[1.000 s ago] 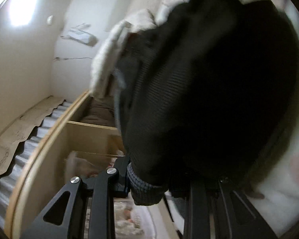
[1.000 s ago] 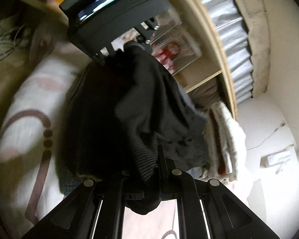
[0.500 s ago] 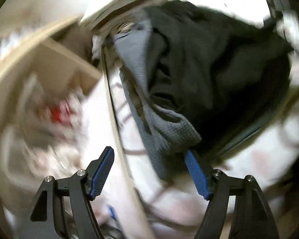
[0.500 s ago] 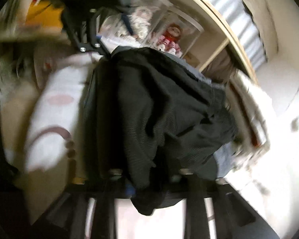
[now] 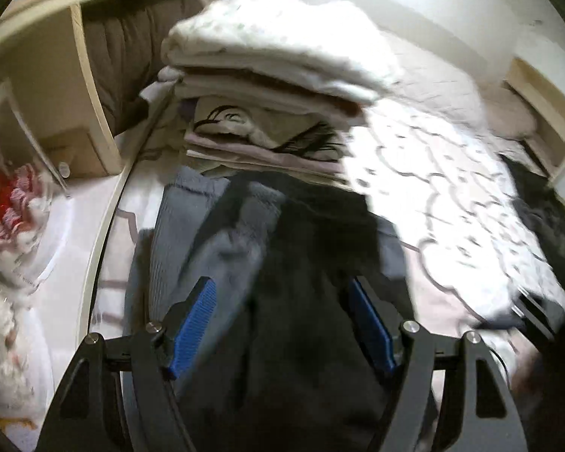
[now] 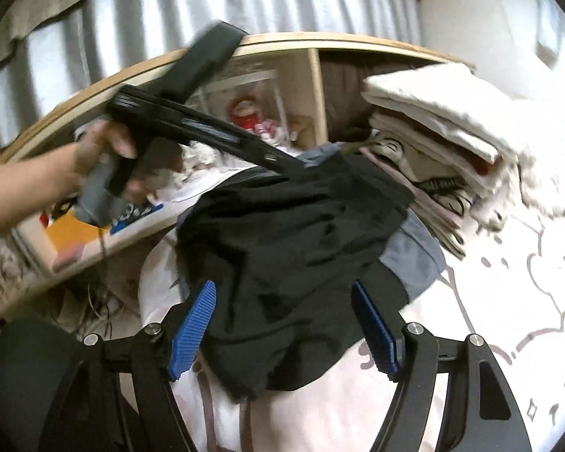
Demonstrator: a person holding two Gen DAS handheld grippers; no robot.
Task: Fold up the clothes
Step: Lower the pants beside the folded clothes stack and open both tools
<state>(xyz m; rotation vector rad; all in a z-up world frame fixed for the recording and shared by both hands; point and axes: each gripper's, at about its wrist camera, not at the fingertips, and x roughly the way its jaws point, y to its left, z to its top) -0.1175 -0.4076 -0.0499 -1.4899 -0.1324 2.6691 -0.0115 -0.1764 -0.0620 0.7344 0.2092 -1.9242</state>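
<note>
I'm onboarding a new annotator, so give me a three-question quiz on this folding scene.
1. True or false: both grippers are open.
2. What lies directly behind the black garment: A) stack of folded laundry, B) a chair, C) a basket?
3. The black garment rests on a ____ garment.

Key: 1 true: left gripper and right gripper grip nothing. 2 A. 3 grey.

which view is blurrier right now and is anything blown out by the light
Left wrist view: motion-smeared overall, most on the dark garment; the patterned bedsheet is overexposed to white. Right wrist view: sharper in the middle, with blur on the hand and the folded stack; edges bend from fisheye.
</note>
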